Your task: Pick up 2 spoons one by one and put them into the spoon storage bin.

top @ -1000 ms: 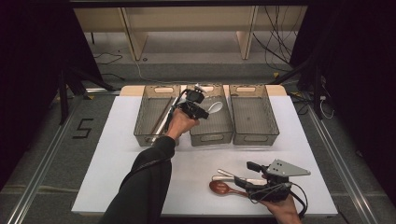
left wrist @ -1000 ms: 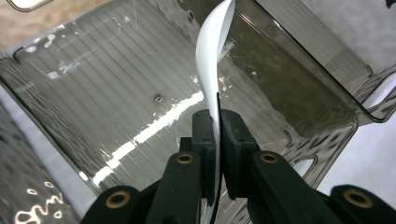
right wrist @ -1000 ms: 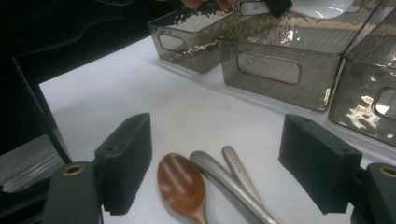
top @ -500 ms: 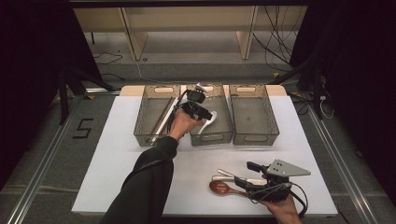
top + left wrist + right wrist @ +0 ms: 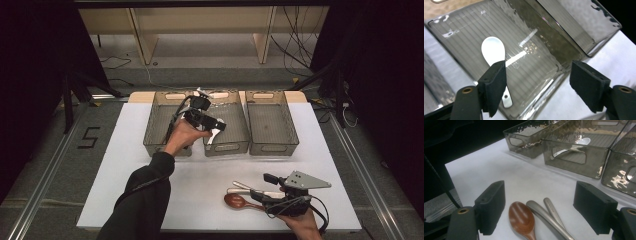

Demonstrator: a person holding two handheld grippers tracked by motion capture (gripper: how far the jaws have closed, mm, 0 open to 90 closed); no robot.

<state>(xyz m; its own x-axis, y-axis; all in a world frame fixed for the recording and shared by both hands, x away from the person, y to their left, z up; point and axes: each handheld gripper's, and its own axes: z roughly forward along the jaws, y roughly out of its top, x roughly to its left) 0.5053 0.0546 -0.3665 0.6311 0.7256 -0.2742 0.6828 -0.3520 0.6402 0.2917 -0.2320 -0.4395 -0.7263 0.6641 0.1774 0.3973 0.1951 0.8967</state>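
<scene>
From above, my left tool (image 5: 214, 126) hangs over the middle bin (image 5: 235, 131) of three on the table (image 5: 200, 185). Its jaws have just been opening and are empty; the white spoon (image 5: 212, 136) lies in that bin. My right tool (image 5: 265, 186) hovers near the table's front edge over a brown spoon (image 5: 236, 201).

Along my left tool (image 5: 537, 85), the jaws stand apart, and the white spoon (image 5: 495, 62) lies flat on the ribbed floor of the bin (image 5: 549, 45).

Along my right tool (image 5: 539, 207), the jaws are apart above the brown spoon (image 5: 522, 219) and two metal handles (image 5: 547, 216).
</scene>
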